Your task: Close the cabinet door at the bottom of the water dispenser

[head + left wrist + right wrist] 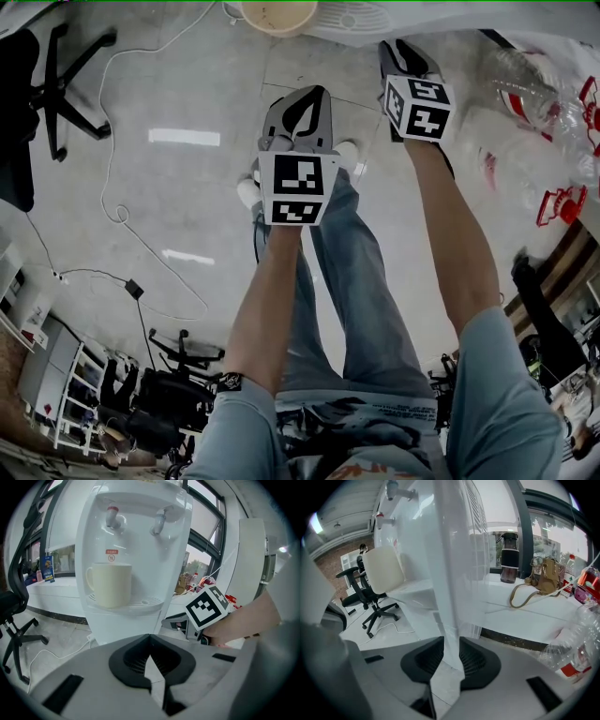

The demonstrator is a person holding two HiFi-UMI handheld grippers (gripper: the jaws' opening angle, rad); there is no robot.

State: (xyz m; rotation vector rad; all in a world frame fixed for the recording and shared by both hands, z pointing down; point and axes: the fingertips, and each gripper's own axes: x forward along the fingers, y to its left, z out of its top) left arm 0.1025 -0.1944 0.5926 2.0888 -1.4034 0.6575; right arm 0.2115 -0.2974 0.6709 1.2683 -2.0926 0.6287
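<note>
The right gripper (451, 657) has the free edge of the cabinet door (449, 588) between its jaws, which stand only a panel's thickness apart, both ribbed pads seemingly pressed on the white sheet; the left gripper (150, 660) is empty, its jaws brought fully together, and faces the water dispenser (136, 541) at twelve o'clock, with the mug (110, 585) on the drip tray; in the right gripper view the door runs edge-on from twelve to six o'clock through the middle, swung well out from the dispenser body at ten o'clock; the step in hand, as I judge it, is the swing home; the pinch should be firm enough not to slide off the thin edge, yet loose enough to let the panel pivot between the pads as it turns on its hinge; the hand should follow the door's arc toward ten o'clock rather than push straight, so nothing twists; the grip probably has to let go before the gap shuts, lest a jaw be caught behind the door, and a flat push from the closed left gripper could seat it; a gentle finish matters, since a jolt might shake the mug.
</note>
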